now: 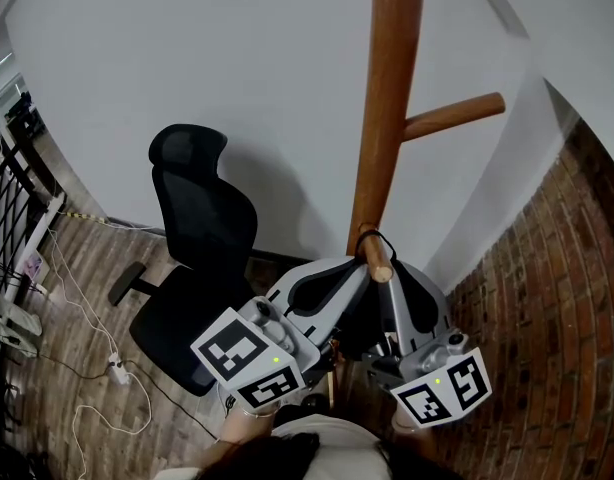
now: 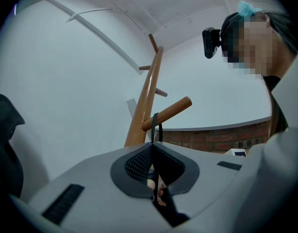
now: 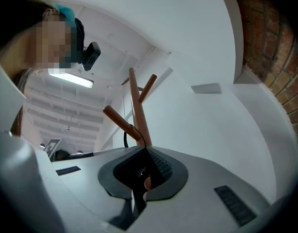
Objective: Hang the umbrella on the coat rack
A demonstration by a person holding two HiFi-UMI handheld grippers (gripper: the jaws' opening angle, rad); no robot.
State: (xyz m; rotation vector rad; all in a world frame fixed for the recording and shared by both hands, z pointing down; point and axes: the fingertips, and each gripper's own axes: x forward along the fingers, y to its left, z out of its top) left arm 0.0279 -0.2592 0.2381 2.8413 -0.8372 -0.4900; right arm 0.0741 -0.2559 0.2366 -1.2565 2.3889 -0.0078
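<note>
Where umbrella strap (image 2: 154, 125) rings peg (image 2: 171, 109) (beside post (image 2: 146, 96)), left hand-held gripper (image 2: 152, 144) and right hand-held gripper (image 3: 146, 147) clenched on it

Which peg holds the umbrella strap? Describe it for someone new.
Find the wooden coat rack pole against the white wall. The peg is the lowest one in view, pointing toward the person. Unlike the bare peg higher up, it has a black strap looped over it.

We see the coat rack (image 1: 387, 98) as smooth varnished wood with a soft gloss. The strap (image 2: 154, 125) looks like matt black cord. The left gripper (image 2: 152, 147) and right gripper (image 3: 145, 150) are matt grey plastic with black textured pads (image 2: 137, 161). The wall (image 1: 547, 298) is rough brick.
</note>
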